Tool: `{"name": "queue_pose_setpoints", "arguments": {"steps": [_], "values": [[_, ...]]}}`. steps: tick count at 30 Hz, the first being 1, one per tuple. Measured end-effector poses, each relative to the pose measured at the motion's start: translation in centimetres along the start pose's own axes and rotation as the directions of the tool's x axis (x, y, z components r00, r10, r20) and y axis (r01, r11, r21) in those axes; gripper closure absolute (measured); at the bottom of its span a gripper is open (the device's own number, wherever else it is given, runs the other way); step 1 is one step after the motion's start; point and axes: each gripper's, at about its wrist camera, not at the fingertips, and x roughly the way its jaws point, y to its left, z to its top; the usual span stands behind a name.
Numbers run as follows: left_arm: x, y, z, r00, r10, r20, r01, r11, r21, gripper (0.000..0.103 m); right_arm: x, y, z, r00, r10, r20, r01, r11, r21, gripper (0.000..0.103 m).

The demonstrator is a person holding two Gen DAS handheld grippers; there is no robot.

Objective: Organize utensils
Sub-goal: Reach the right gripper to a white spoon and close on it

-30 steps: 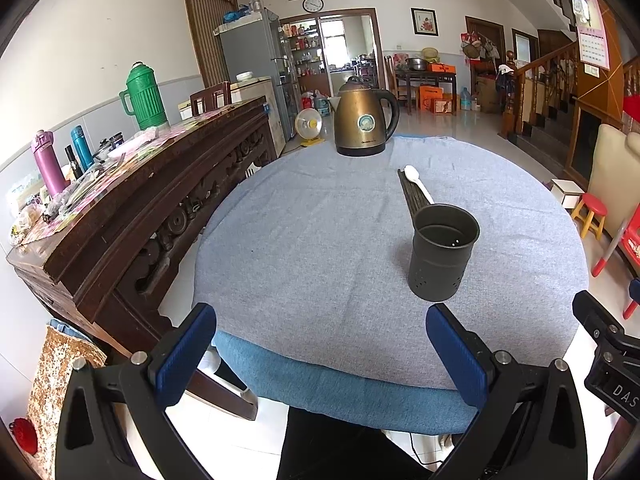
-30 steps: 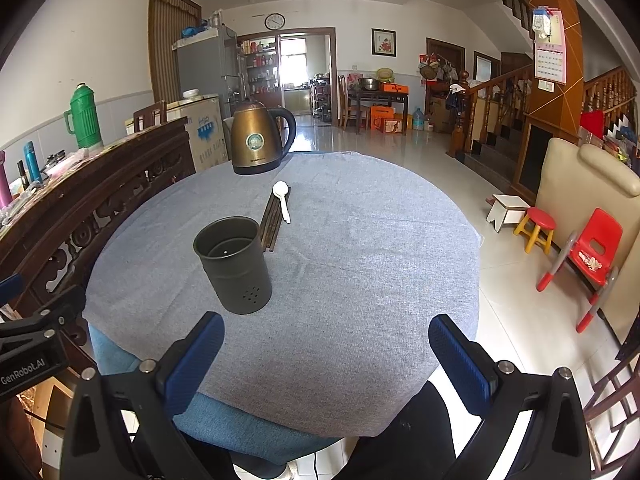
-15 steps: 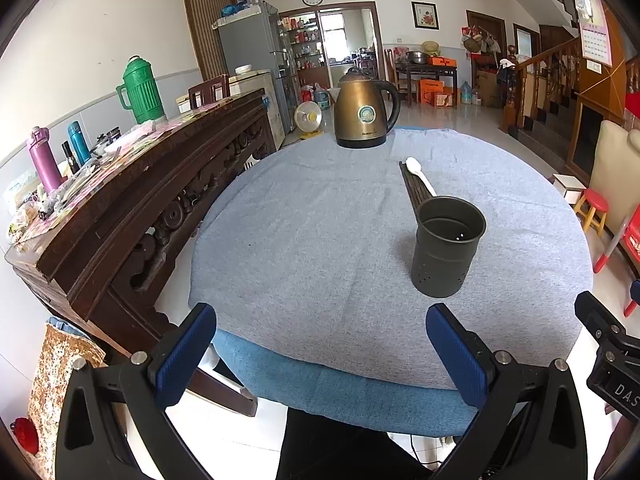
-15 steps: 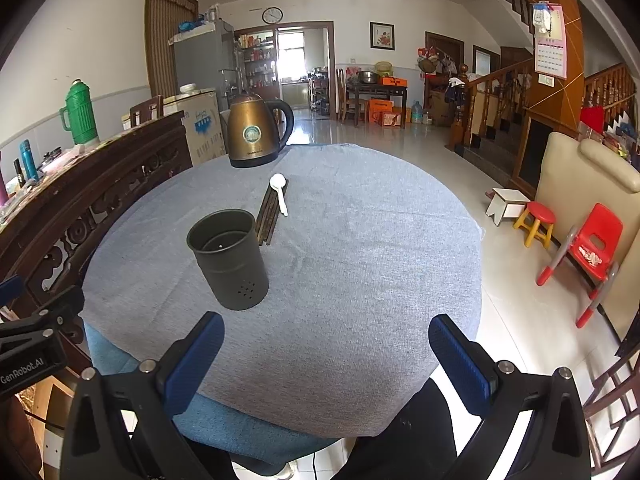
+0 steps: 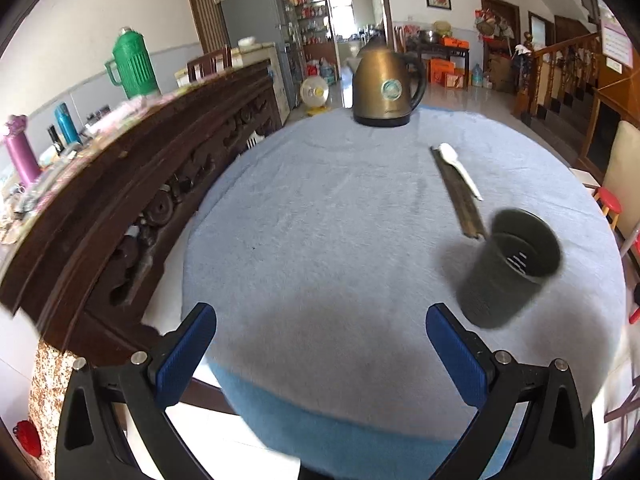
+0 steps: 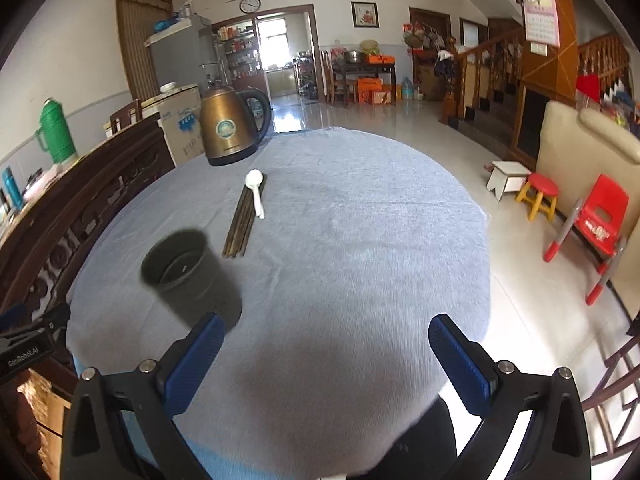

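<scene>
Both grippers have come forward over the near edge of the round table since a second ago, so the tabletop now fills more of each view and the dark holder sits closer and blurred. A bundle of dark brown chopsticks lies flat near the middle of the table, pointing from the holder toward the far edge, with a white plastic spoon resting along and partly on top of its far end, bowl facing up. A dark grey cylindrical metal utensil holder stands upright just beside the near end of the chopsticks; in the left wrist view its inside shows only drainage slots in the base. A bronze electric kettle with a black handle stands at the far edge, well apart from the utensils. The round table covered in a pale blue-grey cloth carries all of these. A dark carved wooden sideboard runs along the table's left side, with a green thermos jug on it. The left gripper and right gripper both hover above the near edge with blue-padded jaws spread wide, gripping nothing.
</scene>
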Motion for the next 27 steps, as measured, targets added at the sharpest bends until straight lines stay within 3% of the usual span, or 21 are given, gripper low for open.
{"name": "queue_pose_setpoints", "arguments": {"steps": [6, 9, 11, 15, 17, 22, 27], "values": [[5.8, 0.9, 3.8, 0.997, -0.019, -0.078, 0.017, 1.0, -0.026, 0.0, 7.2, 0.3, 6.8, 0.994, 0.092, -0.067, -0.092, 0.996, 0.006, 0.002], [8.1, 1.0, 5.2, 0.992, -0.015, -0.124, 0.013, 1.0, -0.009, 0.001, 11.9, 1.5, 10.3, 0.981, 0.152, -0.12, -0.153, 0.988, 0.002, 0.01], [9.9, 0.8, 6.1, 0.987, -0.052, -0.154, 0.047, 0.998, -0.041, 0.001, 15.6, 2.9, 12.6, 0.97, 0.181, -0.165, -0.185, 0.983, -0.008, 0.013], [12.0, 0.4, 7.3, 0.979, -0.06, -0.193, 0.055, 0.998, -0.033, 0.013, 22.1, 6.0, 16.3, 0.951, 0.214, -0.221, -0.23, 0.972, -0.047, 0.02], [12.9, 0.2, 7.8, 0.977, -0.059, -0.205, 0.057, 0.998, -0.016, 0.02, 24.8, 7.3, 17.6, 0.943, 0.224, -0.245, -0.243, 0.969, -0.046, 0.031], [14.7, 0.4, 9.2, 0.977, -0.045, -0.207, 0.044, 0.999, -0.011, 0.024, 31.6, 10.7, 20.6, 0.911, 0.264, -0.317, -0.284, 0.959, -0.019, 0.033], [16.5, 0.8, 9.8, 0.974, -0.028, -0.226, 0.029, 1.0, 0.001, 0.026, 37.0, 12.6, 22.1, 0.904, 0.23, -0.36, -0.251, 0.968, -0.011, 0.034]]}}
